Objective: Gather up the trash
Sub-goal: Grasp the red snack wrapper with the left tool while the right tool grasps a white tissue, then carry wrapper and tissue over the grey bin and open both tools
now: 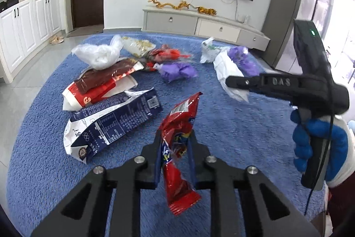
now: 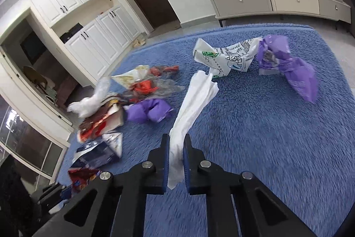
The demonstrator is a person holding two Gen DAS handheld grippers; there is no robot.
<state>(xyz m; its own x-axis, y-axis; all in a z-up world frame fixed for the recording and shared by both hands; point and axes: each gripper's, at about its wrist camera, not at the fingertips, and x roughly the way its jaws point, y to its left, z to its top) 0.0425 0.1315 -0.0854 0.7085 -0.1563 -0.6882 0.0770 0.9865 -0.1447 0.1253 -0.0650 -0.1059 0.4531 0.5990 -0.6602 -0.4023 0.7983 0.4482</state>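
Trash sits clamped in both claws: the left gripper (image 1: 175, 137) pinches a red snack wrapper (image 1: 177, 143) between its pads, and the right gripper (image 2: 175, 143) is closed on a white tissue (image 2: 190, 108) that trails out over the blue rug (image 2: 266, 126). Farther out on the rug lie a navy carton (image 1: 113, 121), a purple bag (image 2: 295, 68) and a printed white bag (image 2: 228, 57).

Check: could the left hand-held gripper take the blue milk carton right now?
Probably not: the left hand-held gripper is already shut on a red snack wrapper. The blue milk carton lies uncovered on the rug beside it.
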